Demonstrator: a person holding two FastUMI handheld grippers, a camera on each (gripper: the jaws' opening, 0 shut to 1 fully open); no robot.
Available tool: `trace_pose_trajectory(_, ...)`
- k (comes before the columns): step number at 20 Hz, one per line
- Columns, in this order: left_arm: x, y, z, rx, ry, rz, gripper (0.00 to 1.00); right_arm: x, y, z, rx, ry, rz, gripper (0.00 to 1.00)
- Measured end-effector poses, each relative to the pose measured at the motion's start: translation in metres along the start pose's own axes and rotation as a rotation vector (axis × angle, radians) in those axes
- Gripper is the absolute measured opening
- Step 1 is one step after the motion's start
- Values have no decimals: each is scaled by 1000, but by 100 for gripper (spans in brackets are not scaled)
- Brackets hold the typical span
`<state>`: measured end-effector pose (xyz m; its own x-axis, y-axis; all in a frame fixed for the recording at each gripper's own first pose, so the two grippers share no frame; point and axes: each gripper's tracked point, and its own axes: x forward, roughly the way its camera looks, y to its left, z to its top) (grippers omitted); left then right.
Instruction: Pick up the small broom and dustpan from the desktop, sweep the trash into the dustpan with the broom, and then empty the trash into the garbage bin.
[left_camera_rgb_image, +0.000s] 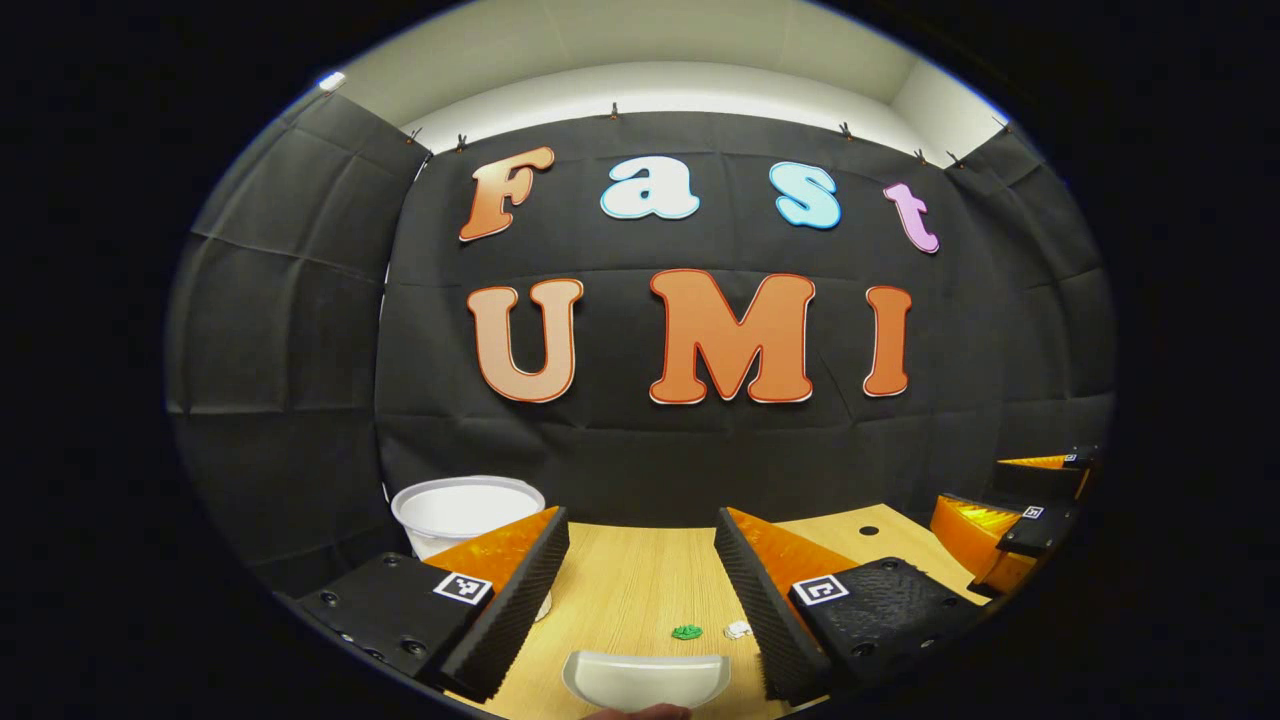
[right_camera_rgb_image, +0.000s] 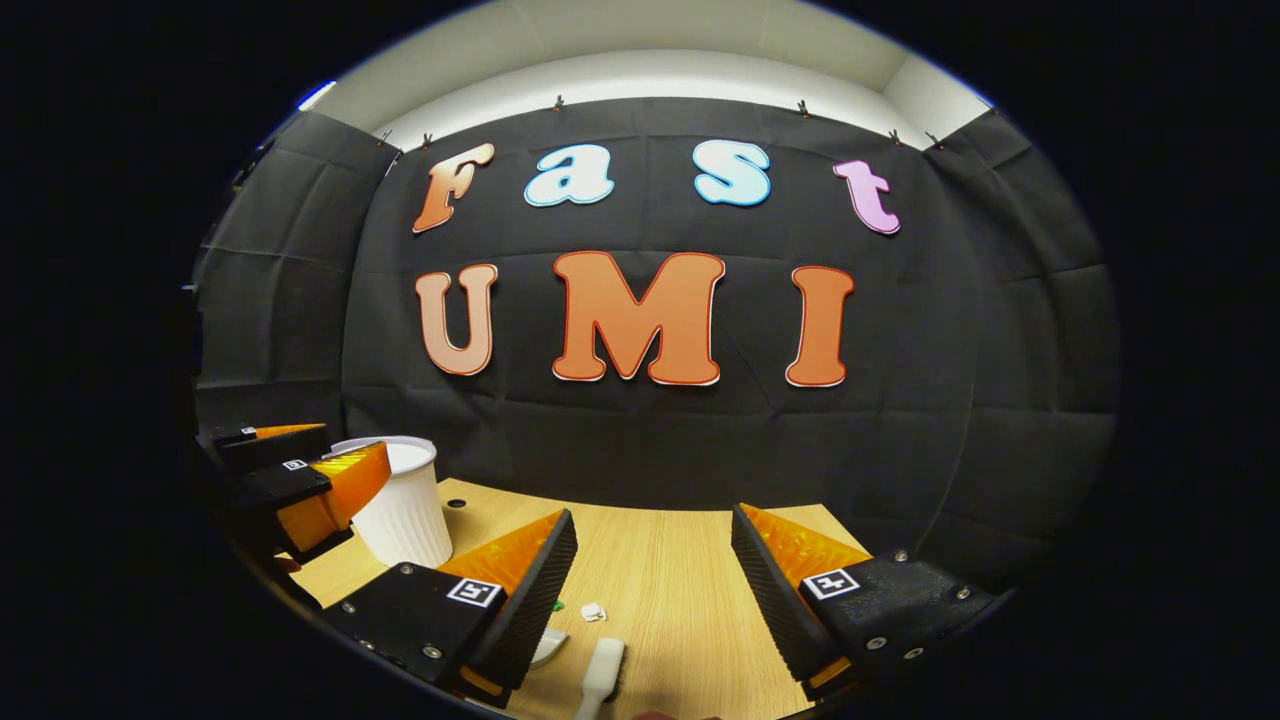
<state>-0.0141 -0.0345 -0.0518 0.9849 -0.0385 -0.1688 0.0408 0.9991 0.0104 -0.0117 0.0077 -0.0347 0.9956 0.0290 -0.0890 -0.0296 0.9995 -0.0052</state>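
A pale dustpan (left_camera_rgb_image: 645, 680) lies on the wooden desk (left_camera_rgb_image: 640, 570) just below my left gripper (left_camera_rgb_image: 640, 580), which is open above it with nothing between its fingers. Beyond the pan lie a green scrap (left_camera_rgb_image: 686, 632) and a white scrap (left_camera_rgb_image: 738, 629). In the right gripper view the broom's white handle (right_camera_rgb_image: 600, 672) lies on the desk under my right gripper (right_camera_rgb_image: 652, 585), also open and empty. A white scrap (right_camera_rgb_image: 593, 612) sits ahead of the handle, and the dustpan's edge (right_camera_rgb_image: 548, 645) peeks out beside the left finger. The white ribbed garbage bin (right_camera_rgb_image: 402, 505) stands at the back left.
The bin (left_camera_rgb_image: 465, 512) is at the desk's far left corner in the left gripper view. The other gripper shows at the right edge (left_camera_rgb_image: 1020, 525) there and at the left edge (right_camera_rgb_image: 295, 485) in the right gripper view. The desk ends at the black cloth wall.
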Motion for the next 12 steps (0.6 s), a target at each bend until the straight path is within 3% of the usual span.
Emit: trace_pose_trajectory(12,2,-2,-6,4,12,-11,93,1,0,-5,-1,19,-8,93)
